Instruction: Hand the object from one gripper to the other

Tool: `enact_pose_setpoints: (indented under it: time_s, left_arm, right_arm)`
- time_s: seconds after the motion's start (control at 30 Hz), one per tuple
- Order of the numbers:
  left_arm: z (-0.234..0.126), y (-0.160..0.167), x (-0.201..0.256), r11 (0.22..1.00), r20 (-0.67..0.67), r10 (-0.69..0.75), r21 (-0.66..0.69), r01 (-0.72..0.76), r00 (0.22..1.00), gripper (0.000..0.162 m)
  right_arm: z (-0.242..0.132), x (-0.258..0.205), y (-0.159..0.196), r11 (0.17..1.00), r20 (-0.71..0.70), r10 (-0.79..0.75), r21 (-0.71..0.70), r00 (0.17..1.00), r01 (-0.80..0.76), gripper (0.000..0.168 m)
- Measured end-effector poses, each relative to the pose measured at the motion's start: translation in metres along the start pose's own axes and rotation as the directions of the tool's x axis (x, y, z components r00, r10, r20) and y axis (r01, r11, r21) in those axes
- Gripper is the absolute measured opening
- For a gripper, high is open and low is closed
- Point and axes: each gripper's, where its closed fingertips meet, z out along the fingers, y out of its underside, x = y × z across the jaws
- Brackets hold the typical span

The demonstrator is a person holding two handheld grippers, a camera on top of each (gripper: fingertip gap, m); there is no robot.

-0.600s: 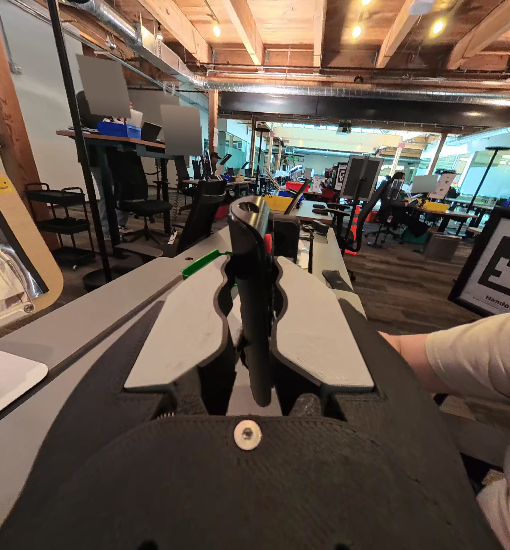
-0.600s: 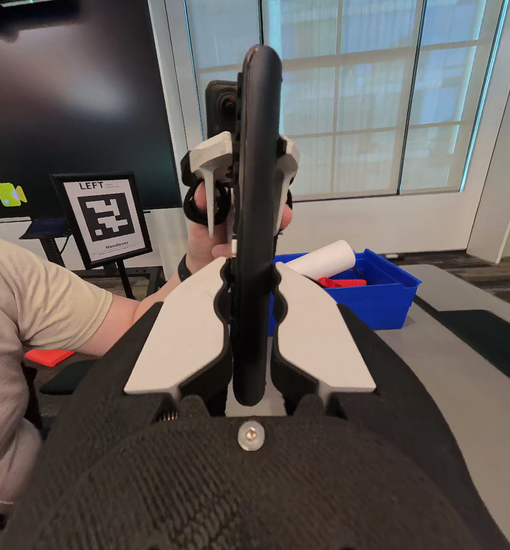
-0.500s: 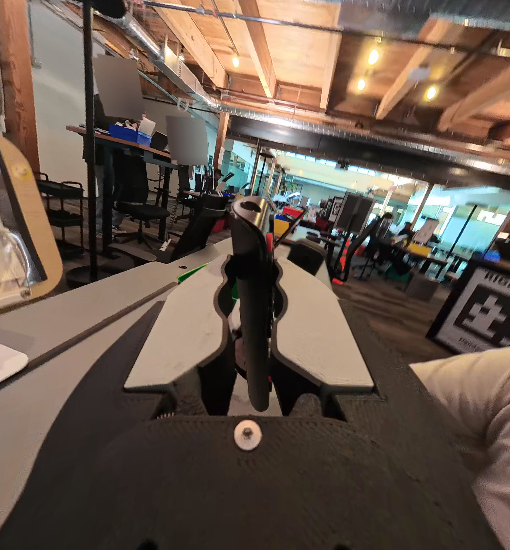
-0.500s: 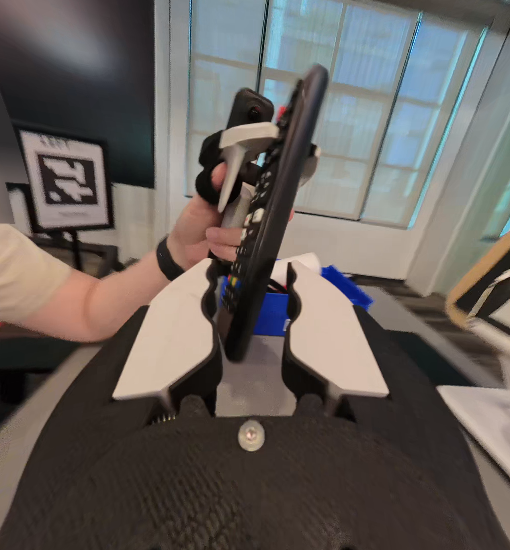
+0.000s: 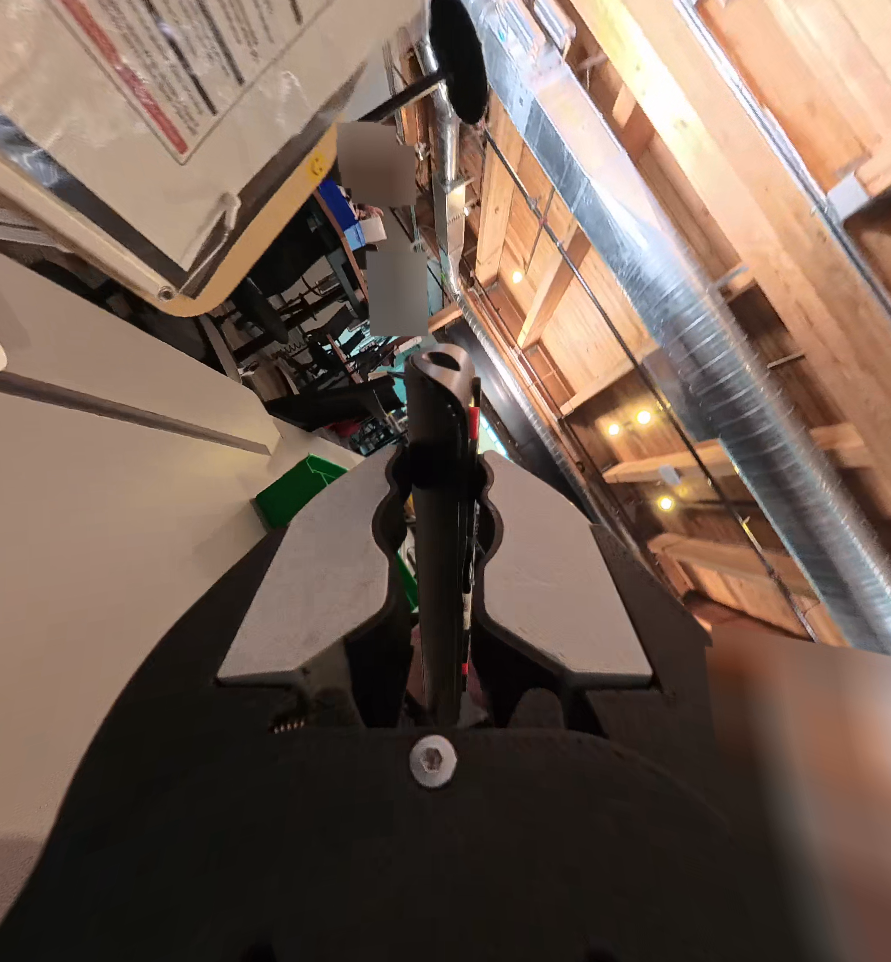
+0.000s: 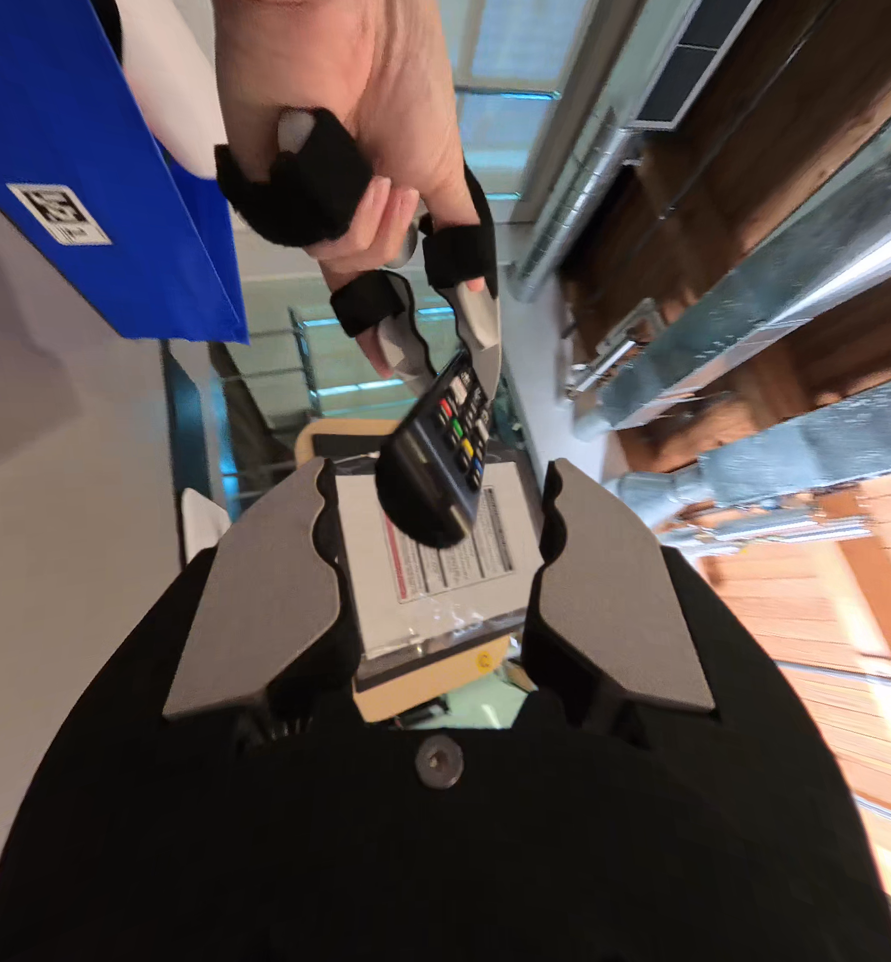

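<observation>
My left tool (image 5: 440, 484) is clamped on the remote (image 5: 439, 526): both grey pads press its long sides, and it runs lengthwise between them with its rounded far end poking past the tips. My right tool (image 6: 438, 500) stands wide apart and holds nothing. From the right wrist view, the remote (image 6: 435, 463) hangs in front of that gap with its coloured buttons showing, gripped only by the other tool (image 6: 446, 346) in my hand (image 6: 349, 130); its near end looks clear of my right pads.

So I judge the handover itself done: the remote sits wholly with the left side, and the step in hand is parting the two tools. Both views are steeply tilted (blurred too, so I trust fine detail little). Farther out are the blue bin (image 6: 84, 172), a green bin (image 5: 297, 489) on the bench (image 5: 94, 520), and a printed sign board (image 6: 433, 588).

Next calls for drawing the right tool straight back, and keeping the left grip firm while levelling.
</observation>
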Motion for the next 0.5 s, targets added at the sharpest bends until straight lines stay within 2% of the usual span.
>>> enact_pose_setpoints:
  time_s: [0.17, 0.27, 0.37, 0.43, 0.5]
  left_arm:
    - [0.006, 0.010, -0.016, 0.996, 0.015, -0.084, -0.013, 0.084, 0.996, 0.023]
    - [0.010, 0.016, -0.022, 0.996, 0.043, -0.082, -0.024, 0.083, 0.996, 0.023]
    - [0.012, 0.020, -0.027, 0.993, 0.056, -0.118, -0.019, 0.119, 0.991, 0.023]
    - [0.013, 0.024, -0.034, 0.993, 0.087, -0.105, -0.037, 0.108, 0.991, 0.024]
    - [0.016, 0.029, -0.036, 0.994, 0.096, -0.070, -0.080, 0.078, 0.993, 0.029]
  right_arm:
    - [0.008, -0.009, 0.010, 0.992, -0.013, -0.046, -0.117, 0.999, 0.044, 0.064]
    - [0.006, -0.007, 0.014, 0.992, -0.014, -0.060, -0.115, 0.998, 0.058, 0.053]
    - [0.005, -0.016, 0.015, 0.989, 0.035, -0.085, -0.115, 0.996, 0.088, 0.029]
    - [0.004, -0.019, 0.015, 0.992, 0.052, -0.057, -0.111, 0.997, 0.062, 0.027]
    - [0.001, -0.014, 0.015, 0.994, 0.069, 0.049, -0.105, 0.996, -0.042, 0.026]
